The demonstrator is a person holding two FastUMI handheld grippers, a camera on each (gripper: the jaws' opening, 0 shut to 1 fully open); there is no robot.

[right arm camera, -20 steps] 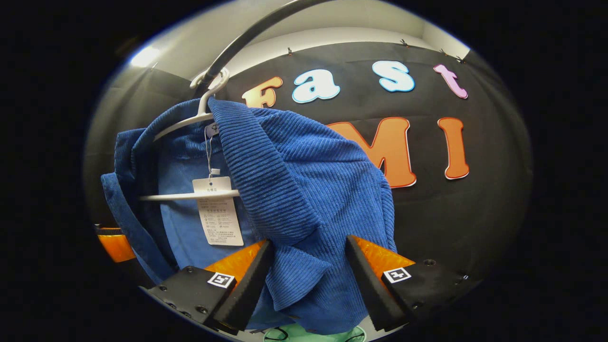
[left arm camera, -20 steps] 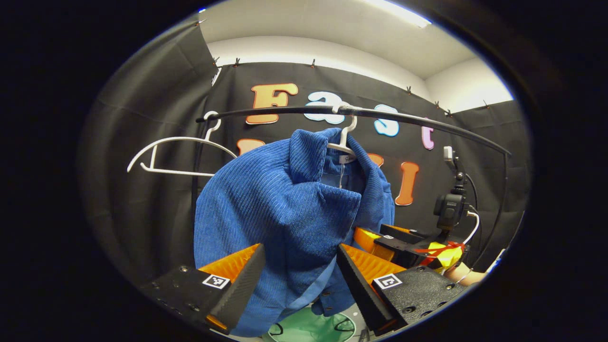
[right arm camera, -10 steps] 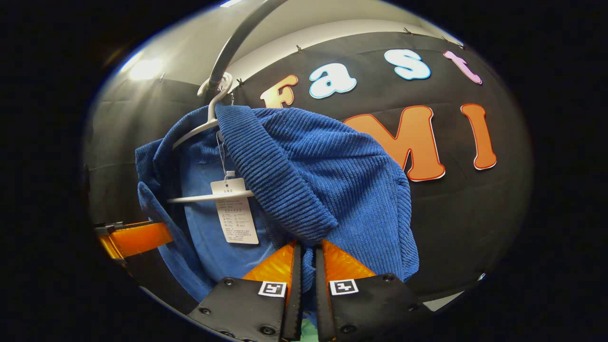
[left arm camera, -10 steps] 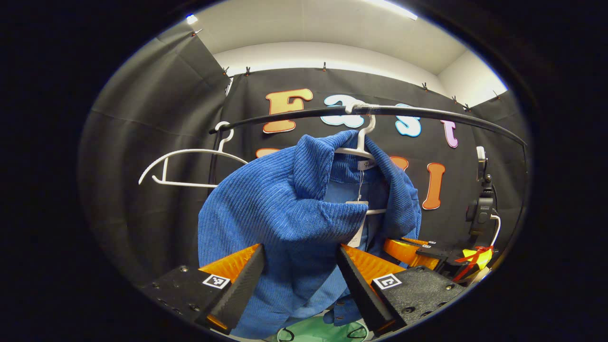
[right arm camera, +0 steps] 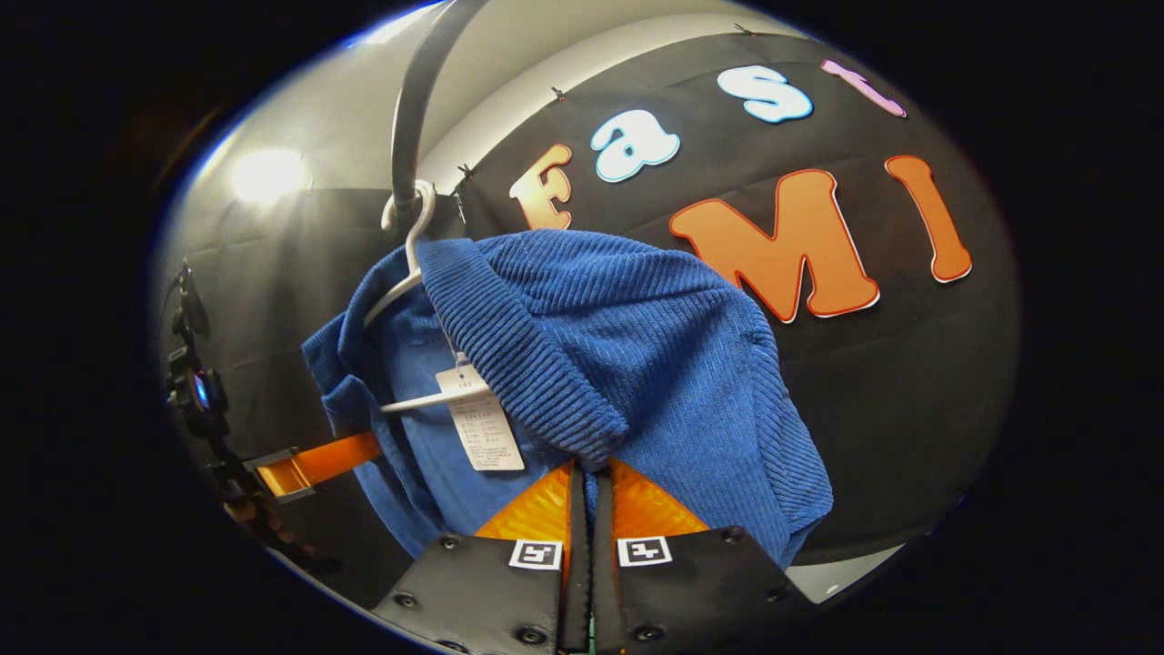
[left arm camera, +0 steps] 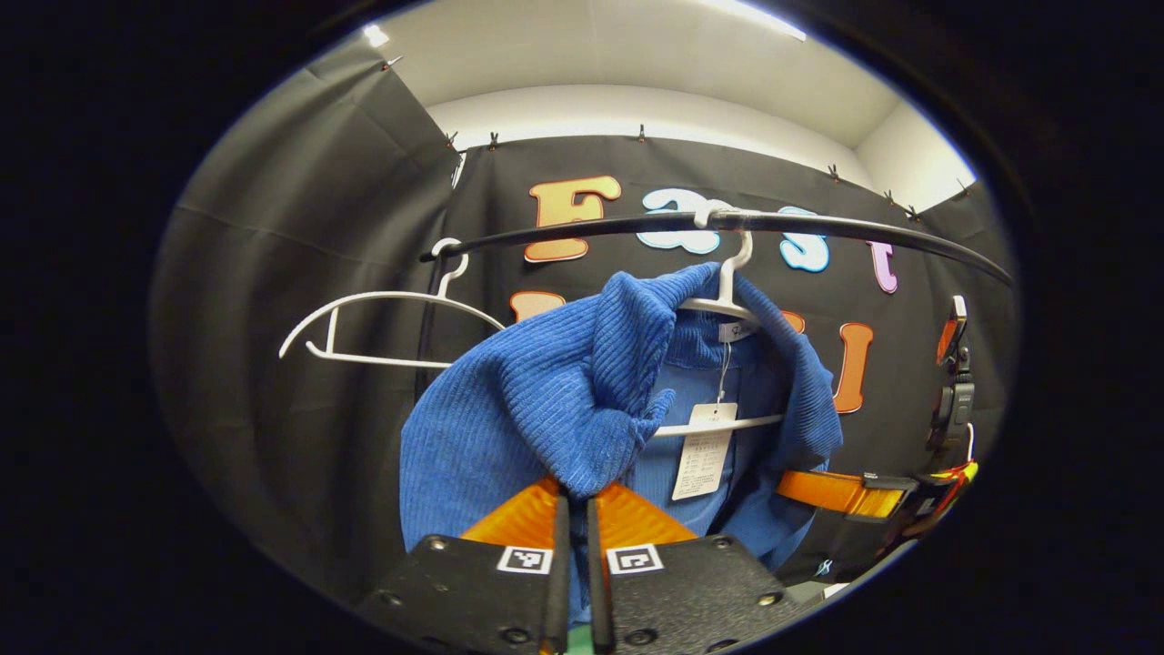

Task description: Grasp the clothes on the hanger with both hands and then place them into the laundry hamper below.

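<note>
A blue ribbed garment (left arm camera: 555, 400) (right arm camera: 637, 346) hangs on a white hanger (left arm camera: 727, 300) (right arm camera: 405, 273) from the black rail (left arm camera: 818, 226) (right arm camera: 409, 118). A paper tag (left arm camera: 700, 450) (right arm camera: 480, 428) dangles inside its open front. In the left gripper view my left gripper (left arm camera: 573, 496) is shut on a fold of the garment's left front edge. In the right gripper view my right gripper (right arm camera: 591, 473) is shut on a fold of the right front edge. The other gripper (left arm camera: 841, 491) (right arm camera: 314, 462) shows beside the cloth in each view.
An empty white hanger (left arm camera: 382, 314) hangs on the rail to the left of the garment. A small camera on a stand (left arm camera: 955, 400) (right arm camera: 195, 387) stands at the booth's side.
My left gripper has gone from open around the cloth to shut on it. My right gripper shut on the cloth half a second earlier and holds it still. Both views have drawn back a little.
</note>
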